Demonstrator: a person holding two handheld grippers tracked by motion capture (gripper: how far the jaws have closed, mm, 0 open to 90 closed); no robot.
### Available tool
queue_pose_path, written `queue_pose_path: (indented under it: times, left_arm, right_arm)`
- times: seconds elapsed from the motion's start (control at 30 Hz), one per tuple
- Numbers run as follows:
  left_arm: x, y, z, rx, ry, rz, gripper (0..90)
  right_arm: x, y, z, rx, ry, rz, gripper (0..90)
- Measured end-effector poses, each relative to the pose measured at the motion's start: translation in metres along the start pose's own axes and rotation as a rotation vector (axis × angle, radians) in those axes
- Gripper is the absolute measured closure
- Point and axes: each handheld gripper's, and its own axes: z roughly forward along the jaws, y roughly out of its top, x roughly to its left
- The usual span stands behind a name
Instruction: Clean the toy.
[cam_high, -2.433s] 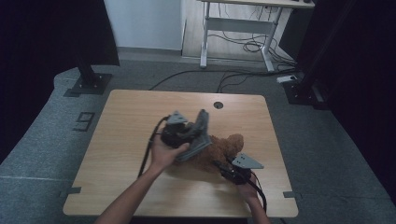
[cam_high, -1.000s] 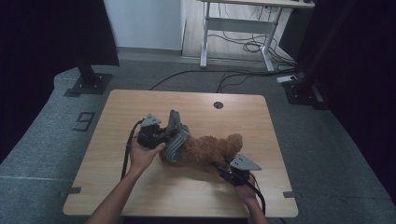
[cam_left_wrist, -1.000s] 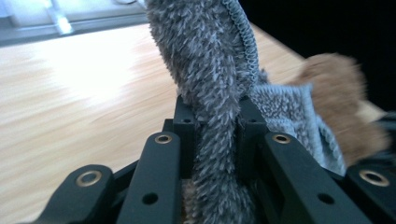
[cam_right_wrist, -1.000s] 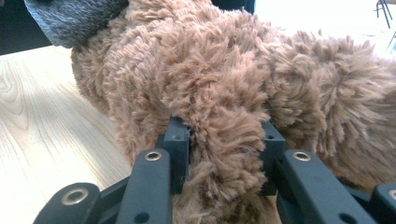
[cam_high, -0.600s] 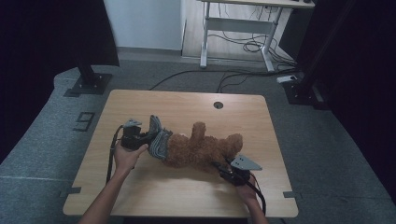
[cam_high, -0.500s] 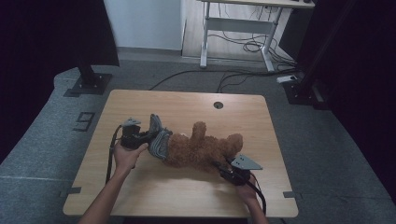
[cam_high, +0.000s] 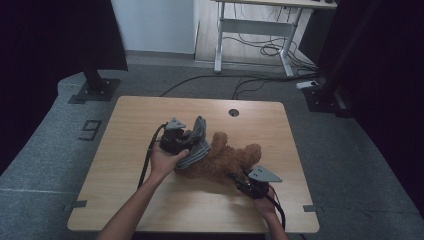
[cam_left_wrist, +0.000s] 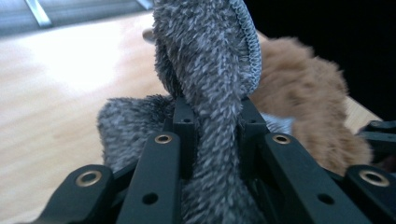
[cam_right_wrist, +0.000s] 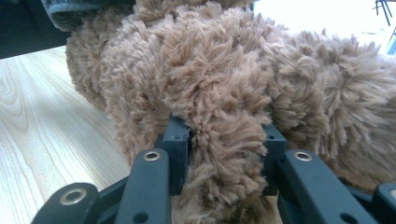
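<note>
A brown plush bear (cam_high: 226, 160) lies on its side in the middle of the wooden table (cam_high: 125, 125). A grey fleecy cloth (cam_high: 198, 145) hangs over the bear's left end. My left gripper (cam_high: 189, 144) is shut on a fold of that cloth. In the left gripper view the grey cloth (cam_left_wrist: 205, 60) rises from between the jaws of the left gripper (cam_left_wrist: 212, 114), with the bear (cam_left_wrist: 303, 102) behind it. My right gripper (cam_high: 241, 179) is at the bear's near right side. In the right gripper view the right gripper (cam_right_wrist: 222, 133) is shut on a tuft-like limb of the bear (cam_right_wrist: 210, 70).
A round cable hole (cam_high: 233, 112) sits near the table's far edge. A white desk frame (cam_high: 255, 30) with cables stands beyond the table, and black stands (cam_high: 95, 85) are on the floor at both far corners. Bare tabletop lies left and in front.
The left gripper first carried the grey cloth leftward, drawing it along the bear, and has now come back to the right against the bear. The right gripper has kept still on the bear.
</note>
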Motion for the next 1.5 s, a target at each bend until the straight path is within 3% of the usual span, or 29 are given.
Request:
queue_pose_path:
  times: [0.1,0.3,0.47,0.67,0.73,0.83,0.93,1.03,1.1,1.17,1.2,1.37,1.5]
  left_arm:
    - [0.007,-0.011,0.013,0.038,-0.016,-0.040,74.8]
    - [0.010,-0.025,0.005,0.020,-0.029,-0.046,75.2]
    - [0.006,-0.039,0.001,-0.004,-0.033,-0.033,75.4]
    - [0.006,-0.054,-0.006,-0.035,-0.065,-0.051,75.7]
    - [0.005,-0.057,-0.007,-0.041,-0.072,-0.053,75.7]
    - [0.002,-0.059,-0.009,-0.040,-0.075,-0.042,75.8]
    - [-0.002,-0.060,-0.010,-0.037,-0.071,-0.026,75.7]
    - [-0.004,-0.063,-0.013,-0.040,-0.077,-0.018,75.7]
    - [-0.004,-0.066,-0.015,-0.043,-0.083,-0.019,75.7]
    - [-0.004,-0.068,-0.017,-0.044,-0.093,-0.019,75.7]
    - [-0.004,-0.069,-0.018,-0.044,-0.096,-0.019,75.7]
    - [-0.004,-0.072,-0.021,-0.041,-0.121,-0.022,75.6]
    - [-0.007,-0.079,-0.025,-0.028,-0.189,-0.041,75.5]
  right_arm:
    - [0.001,0.000,0.000,0.003,0.004,-0.009,64.3]
    - [0.004,0.001,0.001,0.005,0.009,-0.025,60.5]
    - [0.009,0.006,-0.003,0.003,0.005,-0.053,46.8]
    - [0.010,0.017,-0.013,-0.011,0.038,-0.031,36.5]
    - [0.009,0.023,-0.019,-0.046,0.049,0.000,36.7]
    - [0.007,0.041,-0.030,-0.102,0.019,0.030,35.6]
    - [0.005,0.070,-0.036,-0.112,-0.014,0.011,34.5]
    - [0.001,0.100,-0.029,-0.067,0.002,-0.017,32.3]
    - [-0.003,0.114,-0.016,-0.009,0.032,-0.009,29.9]
    - [-0.008,0.119,-0.002,0.083,0.054,0.008,25.1]
    - [-0.009,0.118,0.006,0.143,0.091,0.024,22.5]
    - [-0.001,0.090,0.019,0.343,0.153,0.003,16.4]
    - [0.007,0.057,0.014,0.387,0.196,0.036,15.8]
